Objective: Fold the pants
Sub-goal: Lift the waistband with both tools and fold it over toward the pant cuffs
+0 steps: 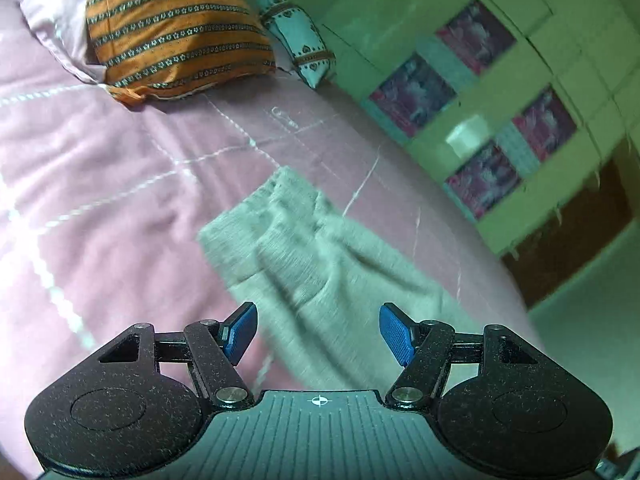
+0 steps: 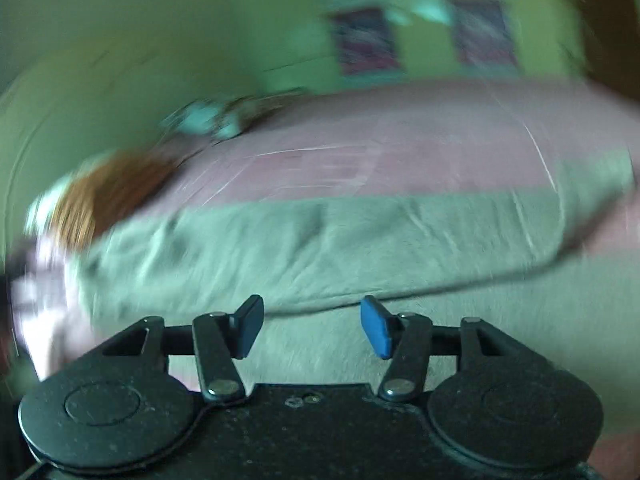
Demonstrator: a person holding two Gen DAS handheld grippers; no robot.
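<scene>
Scene: grey-green pants (image 1: 320, 248) lie spread on a bed with a pink sheet (image 1: 100, 184); an orange striped pillow (image 1: 176, 28) sits at the far end
Pants position: flat on the sheet, near the bed edge facing the green wall; a fold line already appears to run across them in the right wrist view (image 2: 320, 240)
Left gripper (image 1: 318, 334): fingers released and standing apart, nothing between them; the blue pads (image 1: 396, 334) hang clear above the cloth
Right gripper (image 2: 312, 326): fingers released, gap empty; cloth lies directly below and ahead; this view is heavily blurred
Key relation: from the left gripper the pants run forward and slightly left, long axis roughly in line with the fingers; from the right gripper the long axis lies crosswise, side to side
Nearer hand: right gripper appears closer, with cloth filling its foreground
Judgement: next grasp probably needs both hands on one long edge; which end is the waistband cannot be told
</scene>
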